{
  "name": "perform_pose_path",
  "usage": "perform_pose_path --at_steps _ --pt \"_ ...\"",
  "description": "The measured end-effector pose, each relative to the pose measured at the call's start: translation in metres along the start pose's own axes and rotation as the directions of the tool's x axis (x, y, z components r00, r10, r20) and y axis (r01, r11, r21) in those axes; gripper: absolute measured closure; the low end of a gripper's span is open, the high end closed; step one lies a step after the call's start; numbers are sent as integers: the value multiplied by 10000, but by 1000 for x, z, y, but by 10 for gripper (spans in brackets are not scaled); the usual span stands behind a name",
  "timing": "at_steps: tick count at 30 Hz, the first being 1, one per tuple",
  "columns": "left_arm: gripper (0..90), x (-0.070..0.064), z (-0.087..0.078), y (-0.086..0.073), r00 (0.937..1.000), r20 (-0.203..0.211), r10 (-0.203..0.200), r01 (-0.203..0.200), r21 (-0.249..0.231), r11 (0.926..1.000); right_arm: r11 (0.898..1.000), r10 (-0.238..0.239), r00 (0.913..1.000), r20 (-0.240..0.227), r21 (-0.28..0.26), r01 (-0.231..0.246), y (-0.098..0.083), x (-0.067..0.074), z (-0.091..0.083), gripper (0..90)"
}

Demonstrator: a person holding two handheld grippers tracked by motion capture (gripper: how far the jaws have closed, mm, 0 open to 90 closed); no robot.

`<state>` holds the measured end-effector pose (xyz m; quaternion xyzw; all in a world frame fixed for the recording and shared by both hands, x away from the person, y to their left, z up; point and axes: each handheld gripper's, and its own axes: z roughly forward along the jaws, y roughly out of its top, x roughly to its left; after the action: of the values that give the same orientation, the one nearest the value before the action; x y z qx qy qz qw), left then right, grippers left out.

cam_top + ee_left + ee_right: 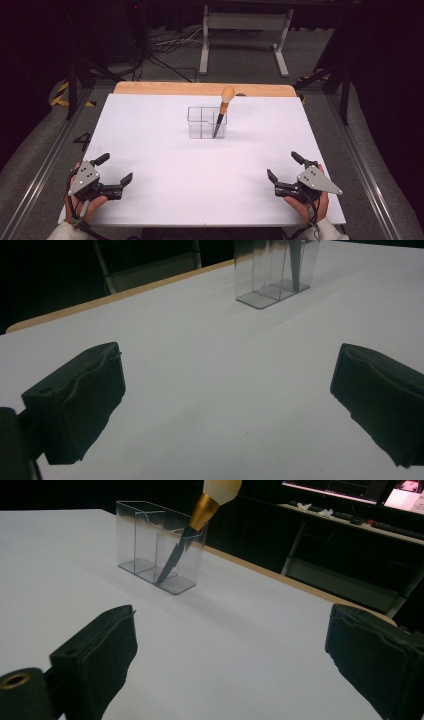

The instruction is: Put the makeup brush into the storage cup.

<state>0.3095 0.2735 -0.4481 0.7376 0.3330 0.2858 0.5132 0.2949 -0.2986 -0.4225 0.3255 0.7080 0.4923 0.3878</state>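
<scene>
Makeup brush [223,109] leaning in clear organizer [206,122], probably its right-hand compartment, mid-counter [165,150]. Left claw [114,173] and right claw [282,167] spread wide, empty, well apart from it.

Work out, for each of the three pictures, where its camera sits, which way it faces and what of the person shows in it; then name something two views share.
High view: above the near side, facing forward and down on the white table; both hands, left gripper, right gripper.
Left gripper view: low over the table, facing the clear organizer; its jaws wide apart.
Right gripper view: low, facing the makeup brush; jaws apart.
All three share the organizer.
</scene>
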Motion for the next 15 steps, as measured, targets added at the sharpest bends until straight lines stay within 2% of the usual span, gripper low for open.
perform_pose_path --at_steps 15 --pt "20 -1 -3 1 10000 -85 27 -29 -167 9999 9999 74 10000 56 -155 -74 1 -4 -1 69"
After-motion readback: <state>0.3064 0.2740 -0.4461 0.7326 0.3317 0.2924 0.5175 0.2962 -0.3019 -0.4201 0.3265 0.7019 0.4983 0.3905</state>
